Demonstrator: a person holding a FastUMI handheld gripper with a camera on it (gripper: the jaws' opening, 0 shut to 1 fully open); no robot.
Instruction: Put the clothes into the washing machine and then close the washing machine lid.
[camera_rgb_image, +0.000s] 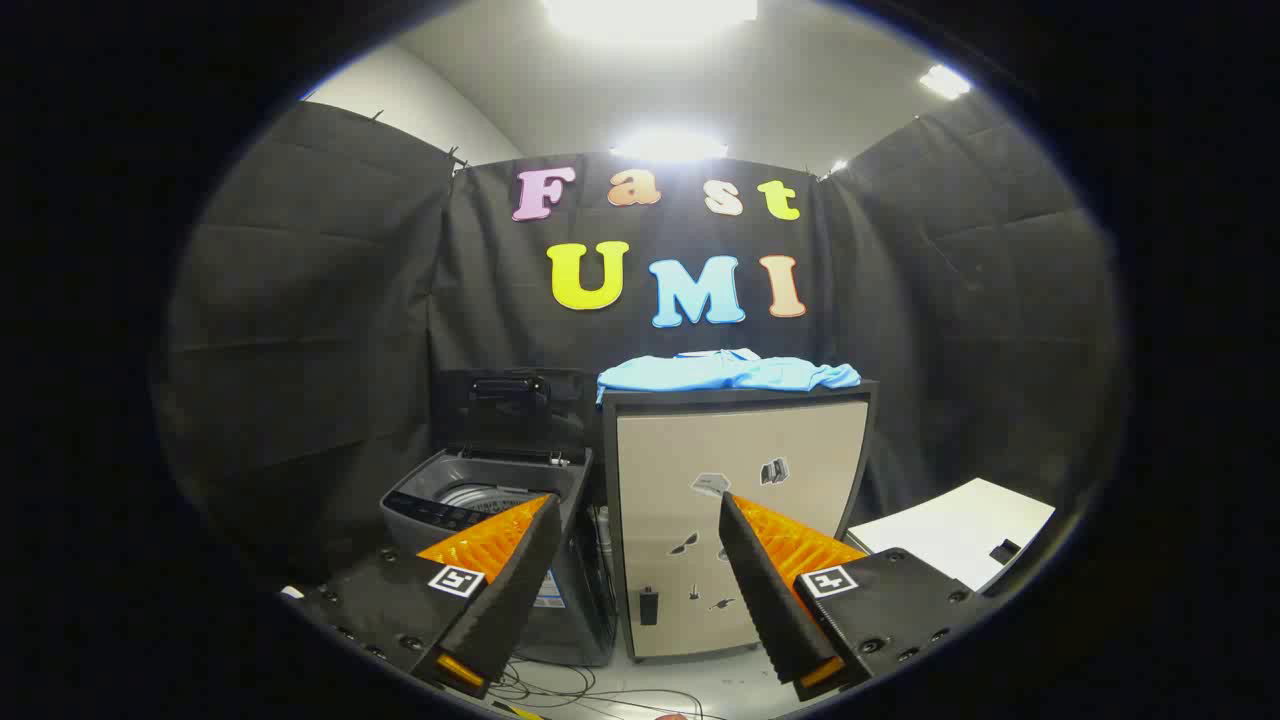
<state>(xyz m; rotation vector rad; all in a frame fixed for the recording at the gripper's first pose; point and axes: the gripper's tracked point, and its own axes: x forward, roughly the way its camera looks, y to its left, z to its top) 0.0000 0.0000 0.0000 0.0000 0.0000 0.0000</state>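
A light blue garment (725, 373) lies spread on top of a beige cabinet (740, 480), well beyond my fingers. Left of the cabinet stands a grey top-loading washing machine (495, 500) with its dark lid (510, 410) raised upright, and the drum opening shows under it. My gripper (640, 500) is open, fingers wide apart with nothing between them, held back from both the cabinet and the machine. The left fingertip overlaps the machine's front right corner in the view.
The cabinet's front carries several small stickers. A white flat surface (960, 530) lies to the right of the cabinet. Cables (560, 685) trail on the floor in front of the washing machine. Black cloth walls close the booth on three sides.
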